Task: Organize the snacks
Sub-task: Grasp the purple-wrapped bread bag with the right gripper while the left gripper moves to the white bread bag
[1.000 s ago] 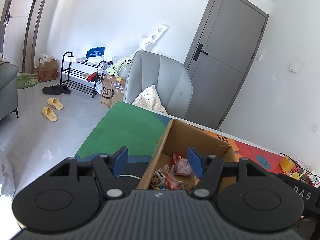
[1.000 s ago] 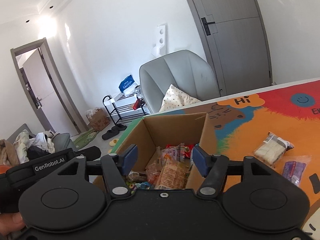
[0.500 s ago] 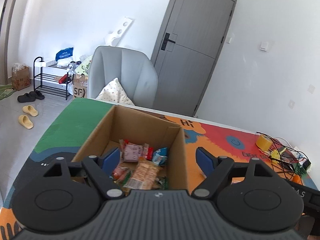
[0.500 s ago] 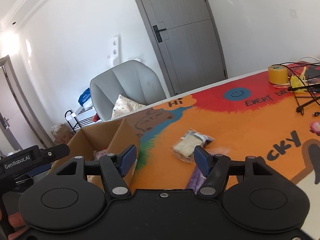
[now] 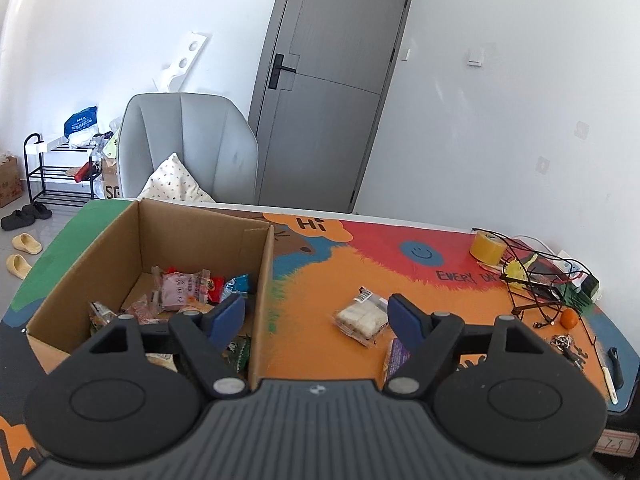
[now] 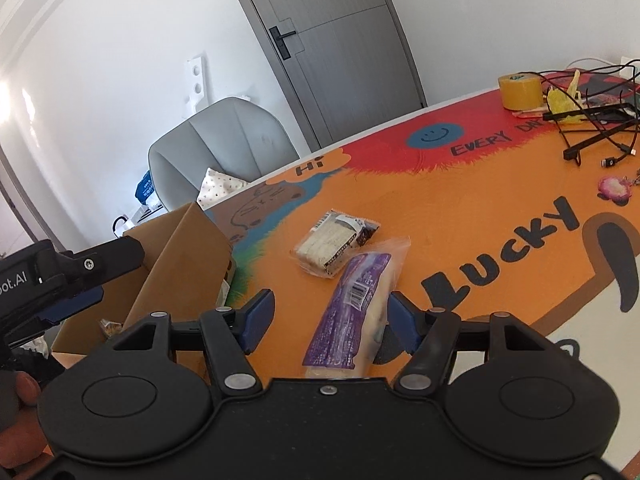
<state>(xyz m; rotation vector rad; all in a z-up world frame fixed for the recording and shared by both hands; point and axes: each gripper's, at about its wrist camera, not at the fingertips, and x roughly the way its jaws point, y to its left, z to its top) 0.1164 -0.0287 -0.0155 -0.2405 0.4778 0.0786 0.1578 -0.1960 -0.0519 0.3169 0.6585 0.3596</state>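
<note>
A second ago both my grippers faced the cardboard box [image 5: 256,264]; now they look right of it, over the table [image 6: 460,216]. My left gripper [image 5: 316,316] is closing on nothing, above the box wall. My right gripper [image 6: 330,312] is spread around the purple snack packet [image 6: 352,308], not pinching it. A clear-wrapped snack [image 6: 330,246] lies just beyond. The mat reads "Hi", "LUCKY".

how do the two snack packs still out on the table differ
The purple pack is long and narrow; the pale cake pack is short and squarish. The purple pack lies between the right gripper's open fingers; the cake pack lies farther off, beyond them. Both lie flat in clear wrap on the orange mat, outside the cardboard box.
</note>
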